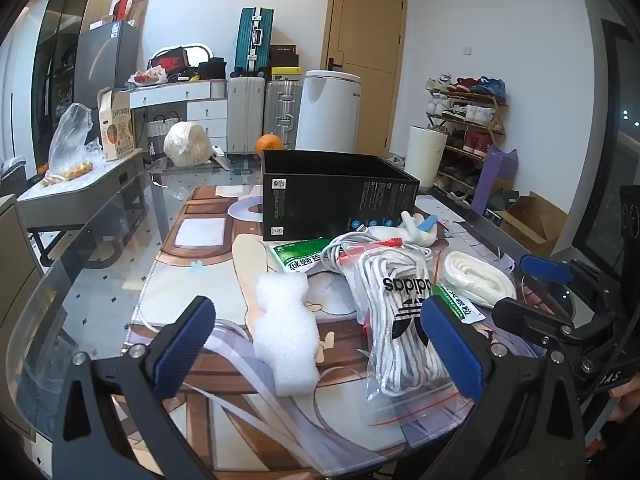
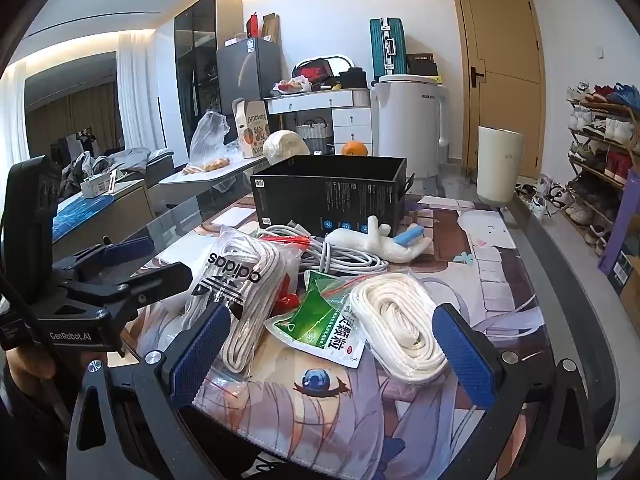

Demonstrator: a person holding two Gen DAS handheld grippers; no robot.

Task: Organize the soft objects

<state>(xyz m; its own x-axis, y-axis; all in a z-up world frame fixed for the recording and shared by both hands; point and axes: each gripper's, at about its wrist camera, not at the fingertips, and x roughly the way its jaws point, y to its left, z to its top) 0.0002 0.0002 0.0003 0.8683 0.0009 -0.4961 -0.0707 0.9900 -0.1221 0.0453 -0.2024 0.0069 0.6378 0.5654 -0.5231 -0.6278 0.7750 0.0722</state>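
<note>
The left claw [image 1: 316,344] hangs with its blue pads spread wide and nothing between them, low over the near edge of the table [image 1: 100,280]; the white foam block [image 1: 286,336] lies in the gap ahead of it, and the zip bag of striped laces [image 1: 400,328] sits against its right-hand pad. That framing suggests the foam is the likeliest first pick. The right claw [image 2: 332,352] is likewise spread and empty, lined up on the green sachet [image 2: 320,320], with the coil of white cord [image 2: 400,328] just beside its right-hand pad.

Further out, the soft things lie heaped together on the printed mat [image 2: 500,264]: a grey cable [image 2: 348,258] tangled behind the bags, and a small white plush toy [image 2: 384,242] lying against the foot of the black box [image 2: 328,196]. The box stands upright with its top open at the far side of the pile, well placed to take the items, so I judge it to be the container and the sorting not yet begun
</note>
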